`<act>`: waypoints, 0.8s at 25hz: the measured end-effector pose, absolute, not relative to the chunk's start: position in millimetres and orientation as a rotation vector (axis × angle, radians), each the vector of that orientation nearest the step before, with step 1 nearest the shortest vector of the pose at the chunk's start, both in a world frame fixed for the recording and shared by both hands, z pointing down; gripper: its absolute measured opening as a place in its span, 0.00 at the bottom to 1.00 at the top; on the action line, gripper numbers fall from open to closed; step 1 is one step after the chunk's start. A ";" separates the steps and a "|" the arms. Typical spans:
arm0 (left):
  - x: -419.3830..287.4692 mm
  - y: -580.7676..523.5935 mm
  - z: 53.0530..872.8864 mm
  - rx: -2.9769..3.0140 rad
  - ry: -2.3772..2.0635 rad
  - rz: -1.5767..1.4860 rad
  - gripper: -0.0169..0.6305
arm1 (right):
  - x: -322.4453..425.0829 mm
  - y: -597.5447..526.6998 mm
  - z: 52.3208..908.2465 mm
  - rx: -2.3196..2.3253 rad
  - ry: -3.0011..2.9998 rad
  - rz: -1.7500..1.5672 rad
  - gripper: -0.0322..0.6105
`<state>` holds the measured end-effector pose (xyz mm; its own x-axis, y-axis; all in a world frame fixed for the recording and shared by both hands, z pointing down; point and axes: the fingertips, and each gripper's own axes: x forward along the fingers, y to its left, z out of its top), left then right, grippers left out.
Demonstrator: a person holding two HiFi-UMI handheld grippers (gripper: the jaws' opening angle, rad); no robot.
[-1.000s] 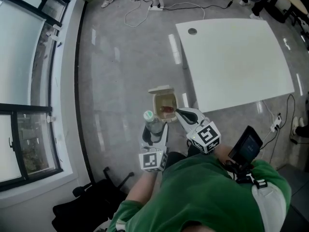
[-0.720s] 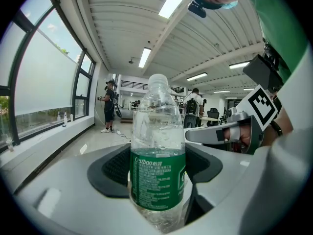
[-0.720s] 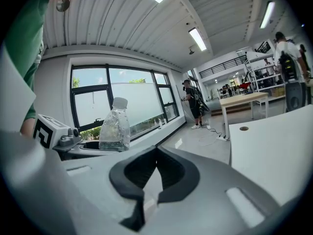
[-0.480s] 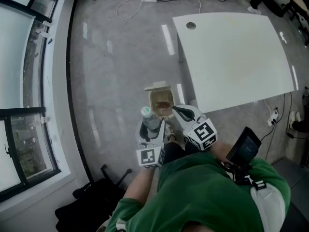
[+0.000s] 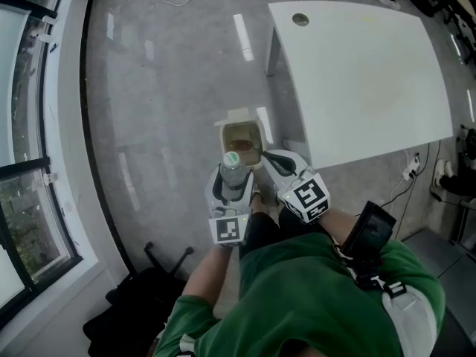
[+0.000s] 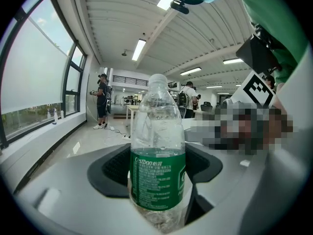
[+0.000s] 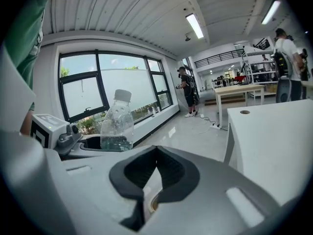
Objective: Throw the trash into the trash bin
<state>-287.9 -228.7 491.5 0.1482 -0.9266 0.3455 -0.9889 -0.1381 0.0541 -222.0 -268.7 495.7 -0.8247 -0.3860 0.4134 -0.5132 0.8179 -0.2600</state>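
The left gripper (image 5: 233, 181) has its 2 jaws spread wide and clamped on the clear, green-labelled bottle (image 6: 157, 151), held upright with its cap at the near rim of the open trash bin (image 5: 222, 138) on the floor. Just to its right, the right gripper (image 5: 269, 157) has its jaws closed together on nothing, its tip at the bin's right rim beside the white table (image 5: 357, 73). 1 second ago both grippers sat nearer the person, the bottle short of the bin.

Clear bottle (image 6: 157, 146) with green label, upright, clamped between dark fingers (image 6: 115, 169), windows (image 6: 39, 82) left, people (image 6: 102, 102) standing beyond
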 end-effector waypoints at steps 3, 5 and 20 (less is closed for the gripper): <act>-289.4 -233.4 508.6 2.162 -1.836 0.343 0.53 | -228.0 -272.2 512.1 0.679 -2.634 0.524 0.05; -291.0 -234.9 521.8 2.165 -1.815 0.361 0.53 | -232.0 -273.8 523.2 0.679 -2.617 0.530 0.05; -303.4 -242.8 634.4 2.146 -1.724 0.466 0.53 | -246.5 -282.8 628.3 0.654 -2.479 0.579 0.05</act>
<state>-303.4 -242.8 634.4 0.2065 -0.8633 0.4605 -0.9777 -0.2000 0.0636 -246.5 -282.8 628.3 -0.7553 -0.3309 0.5657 -0.5474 0.7932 -0.2668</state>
